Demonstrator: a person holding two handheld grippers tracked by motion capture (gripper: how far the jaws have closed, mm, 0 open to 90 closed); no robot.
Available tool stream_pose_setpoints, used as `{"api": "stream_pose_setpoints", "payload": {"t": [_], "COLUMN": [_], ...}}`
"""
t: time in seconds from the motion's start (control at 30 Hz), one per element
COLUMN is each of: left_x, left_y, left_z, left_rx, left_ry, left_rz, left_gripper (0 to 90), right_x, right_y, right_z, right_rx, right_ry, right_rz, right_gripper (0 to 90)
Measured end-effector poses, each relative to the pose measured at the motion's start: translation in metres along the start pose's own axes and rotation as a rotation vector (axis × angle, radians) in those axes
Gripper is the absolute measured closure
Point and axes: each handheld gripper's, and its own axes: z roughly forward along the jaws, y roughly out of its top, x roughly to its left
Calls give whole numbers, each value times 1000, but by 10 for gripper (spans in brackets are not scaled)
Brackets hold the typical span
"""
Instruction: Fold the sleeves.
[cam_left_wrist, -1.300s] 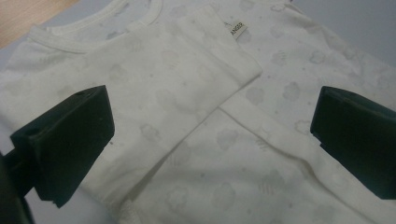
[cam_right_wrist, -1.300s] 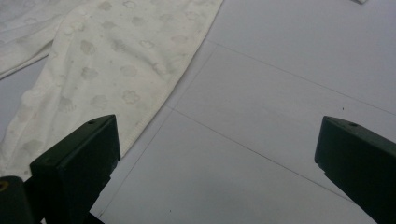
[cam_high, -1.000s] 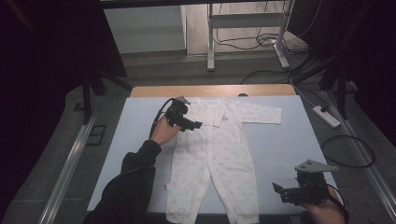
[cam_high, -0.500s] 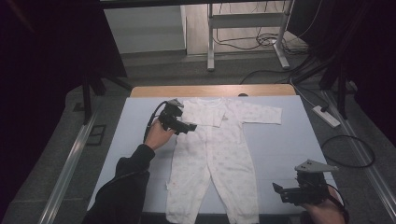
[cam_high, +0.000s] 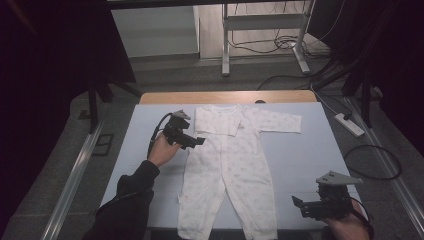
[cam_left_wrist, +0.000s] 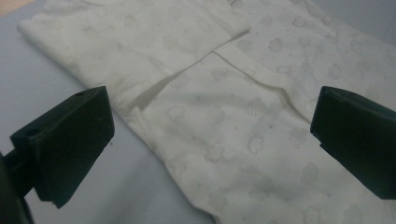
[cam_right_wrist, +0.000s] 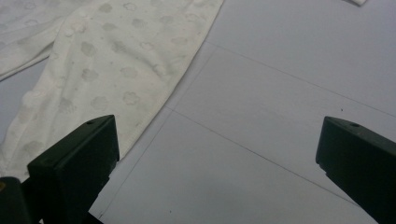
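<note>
A white baby romper (cam_high: 227, 165) lies flat at the centre of the frame on the pale blue table (cam_high: 310, 155), neck toward the top and legs running down to the bottom edge. One sleeve is folded in across the chest; the other stretches toward the upper right.

The left gripper (cam_high: 192, 140) sits left of centre, held by a hand (cam_high: 162, 150) whose dark-sleeved forearm rises from the bottom left. It points rightward at the romper's side, just below the folded sleeve. Its jaws stand wide apart and hold nothing.

The right gripper (cam_high: 307, 207) hangs in the lower right corner, pointing left, near the romper's leg but apart from it. Its jaws are also spread wide over bare table.
</note>
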Motion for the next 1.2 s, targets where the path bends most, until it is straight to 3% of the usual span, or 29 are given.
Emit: {"api": "stream_pose_setpoints", "payload": {"t": [0.53, 0.77, 1.2], "left_x": [-8, -15, -26], "left_y": [-22, -31, -49], "left_z": [-20, -28, -45], "left_rx": [-6, -4, -24], "left_ry": [13, 24, 30], "left_rz": [-34, -21, -35], "left_gripper": [0, 0, 0], "right_x": [0, 0, 1], "right_y": [0, 0, -1], "right_z": [-1, -1, -2], "right_rx": [-4, -11, -17], "right_ry": [1, 1, 1], "right_rz": [-2, -2, -7], "right_gripper": [0, 0, 0]}}
